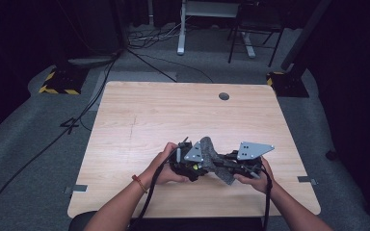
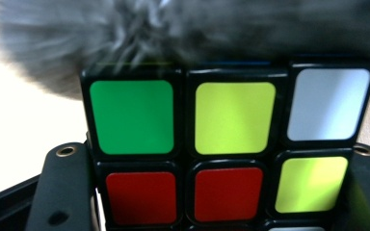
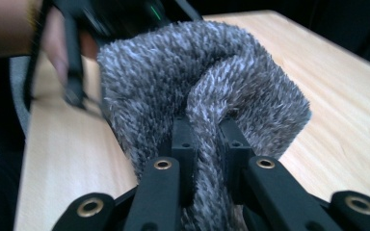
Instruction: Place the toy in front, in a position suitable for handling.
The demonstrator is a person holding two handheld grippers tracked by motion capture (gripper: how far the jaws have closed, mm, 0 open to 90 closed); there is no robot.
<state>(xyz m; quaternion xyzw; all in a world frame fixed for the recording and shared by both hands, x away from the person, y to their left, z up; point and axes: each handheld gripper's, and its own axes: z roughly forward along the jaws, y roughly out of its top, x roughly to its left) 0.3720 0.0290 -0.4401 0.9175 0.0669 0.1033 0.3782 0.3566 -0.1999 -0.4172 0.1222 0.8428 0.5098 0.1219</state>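
Observation:
A Rubik's cube (image 2: 231, 120) with green, yellow, white and red stickers sits between the jaws of my left gripper (image 2: 215, 151), which is shut on it from both sides. A grey fuzzy cloth (image 3: 197, 82) is folded over and pinched in my right gripper (image 3: 207, 130), which is shut on it. In the high view both grippers meet over the table's front middle: the left gripper (image 1: 188, 163), the right gripper (image 1: 231, 166), and the cloth (image 1: 211, 153) draped between them against the cube (image 1: 193, 168). The cloth (image 2: 173, 33) lies blurred across the cube's top edge.
The light wooden table (image 1: 173, 110) has a round cable hole (image 1: 224, 96) near its far edge. Behind the table are floor cables (image 1: 101, 86), a yellow-and-black striped stand base (image 1: 58, 84) and white desk legs (image 1: 180, 33). The person's left hand (image 3: 53, 38) is close to the cloth.

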